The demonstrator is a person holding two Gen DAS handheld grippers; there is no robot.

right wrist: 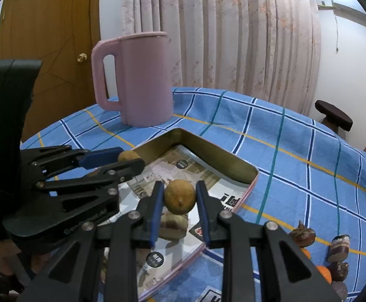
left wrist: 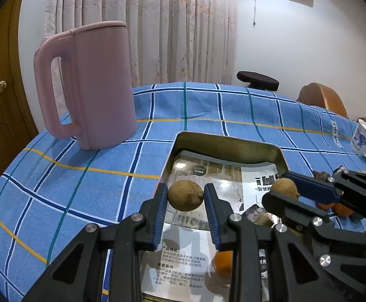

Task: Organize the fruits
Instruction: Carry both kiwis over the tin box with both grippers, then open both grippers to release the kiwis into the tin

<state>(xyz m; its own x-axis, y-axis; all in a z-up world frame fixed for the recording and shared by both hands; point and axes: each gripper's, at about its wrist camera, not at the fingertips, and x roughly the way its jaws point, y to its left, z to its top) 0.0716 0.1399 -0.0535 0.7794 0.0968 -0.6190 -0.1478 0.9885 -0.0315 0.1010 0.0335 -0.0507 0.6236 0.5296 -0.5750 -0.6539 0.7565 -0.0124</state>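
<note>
My left gripper [left wrist: 186, 198] is shut on a round brown fruit [left wrist: 186, 195] and holds it over a shallow metal tray [left wrist: 223, 142] lined with printed paper. My right gripper [right wrist: 179, 197] is shut on a second brown fruit [right wrist: 179, 196] over the same tray [right wrist: 215, 158]. Each gripper shows in the other's view: the right one [left wrist: 283, 188] at right, the left one [right wrist: 128, 158] at left. An orange fruit [left wrist: 223, 263] and a brownish fruit [right wrist: 174, 225] lie in the tray under the fingers.
A tall pink jug [left wrist: 92, 85] stands at the back left on the blue checked tablecloth [left wrist: 69, 176]. Dark chestnut-like fruits [right wrist: 305, 235] and oranges [right wrist: 323, 273] lie on the cloth right of the tray. A white mug [left wrist: 364, 138] stands far right.
</note>
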